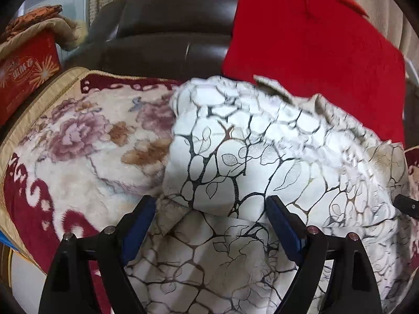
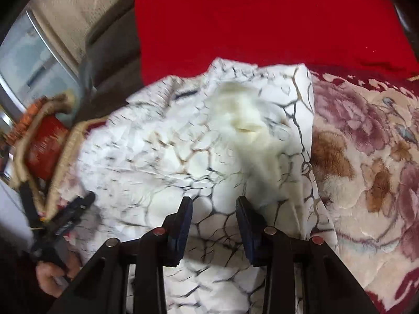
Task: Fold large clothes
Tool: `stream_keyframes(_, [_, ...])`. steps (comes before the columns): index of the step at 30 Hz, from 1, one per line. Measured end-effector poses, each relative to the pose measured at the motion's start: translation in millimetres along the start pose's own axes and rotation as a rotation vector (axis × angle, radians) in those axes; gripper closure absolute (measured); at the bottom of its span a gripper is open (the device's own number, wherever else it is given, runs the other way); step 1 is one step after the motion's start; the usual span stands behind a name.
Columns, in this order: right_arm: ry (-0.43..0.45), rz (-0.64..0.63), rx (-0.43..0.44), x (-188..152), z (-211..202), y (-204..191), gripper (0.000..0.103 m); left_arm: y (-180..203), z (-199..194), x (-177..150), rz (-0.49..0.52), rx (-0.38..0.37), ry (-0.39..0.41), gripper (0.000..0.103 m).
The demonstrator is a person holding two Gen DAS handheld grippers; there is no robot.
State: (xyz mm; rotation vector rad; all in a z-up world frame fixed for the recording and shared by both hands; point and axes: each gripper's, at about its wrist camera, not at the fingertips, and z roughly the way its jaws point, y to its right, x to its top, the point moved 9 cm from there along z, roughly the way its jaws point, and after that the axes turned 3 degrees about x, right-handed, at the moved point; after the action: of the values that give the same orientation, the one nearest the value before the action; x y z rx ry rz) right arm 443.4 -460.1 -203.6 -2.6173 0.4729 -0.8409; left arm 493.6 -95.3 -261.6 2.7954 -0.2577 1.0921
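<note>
Read from nine o'clock toward three in the left wrist view: a plush floral blanket in cream, mauve and dark red (image 1: 86,144) covers the surface. On it, from centre out to about four o'clock, lies the task's garment, a rumpled white fabric garment printed with black and gold branching lines and leaves (image 1: 262,157). A bright red cloth (image 1: 309,41) lies behind it at one o'clock.

The left gripper (image 1: 210,226) stands with its jaws wide apart, cloth below and between its blue pads but not pressed by them.

In the right wrist view the left gripper shows again at eight o'clock, in a person's hand (image 2: 56,274). At six o'clock, the right gripper (image 2: 213,226) has its jaws partly apart over the garment, and the pads pinch nothing that I can see.

The garment looks light, soft and limp, likely bunching and sliding on the plush. A hemmed edge or corner, pinched through few layers, seems the best hold.
</note>
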Motion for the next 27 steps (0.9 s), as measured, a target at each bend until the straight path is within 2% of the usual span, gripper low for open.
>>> stream_keyframes(2, [0.039,0.039,0.046,-1,-17,-1,0.059,-6,-9,3,0.001,0.01,0.031,0.015])
stream_keyframes(3, [0.049,0.058,0.067,-5,-25,0,0.038,-10,-13,3,0.003,0.016,0.04,0.015])
stream_keyframes(4, [0.059,0.077,0.092,-9,-34,0,0.032,-15,-18,1,-0.002,0.019,0.044,0.015])
stream_keyframes(8, [0.09,0.081,0.1,-34,-66,0,0.031,-42,-40,-10,-0.043,0.019,0.042,0.015])
stream_keyframes(11, [0.085,0.066,0.05,-67,-91,7,0.031,-68,-62,-34,-0.085,0.036,0.047,0.015])
stream_keyframes(13, [0.082,0.05,0.017,-87,-107,12,0.029,-87,-74,-62,-0.127,0.031,0.026,0.015])
stream_keyframes(17, [0.053,-0.007,-0.033,-139,-135,5,0.028,-124,-82,-130,-0.166,0.059,-0.08,0.015])
stream_keyframes(20, [0.039,-0.02,-0.129,-172,-140,7,0.027,-139,-78,-163,-0.169,0.064,-0.148,0.015])
stream_keyframes(25, [-0.072,0.116,-0.206,-223,-125,28,0.024,-135,-53,-193,-0.153,-0.01,-0.285,0.015])
stream_keyframes(27, [-0.115,0.208,-0.246,-239,-116,44,0.024,-129,-38,-198,-0.091,0.01,-0.316,0.015])
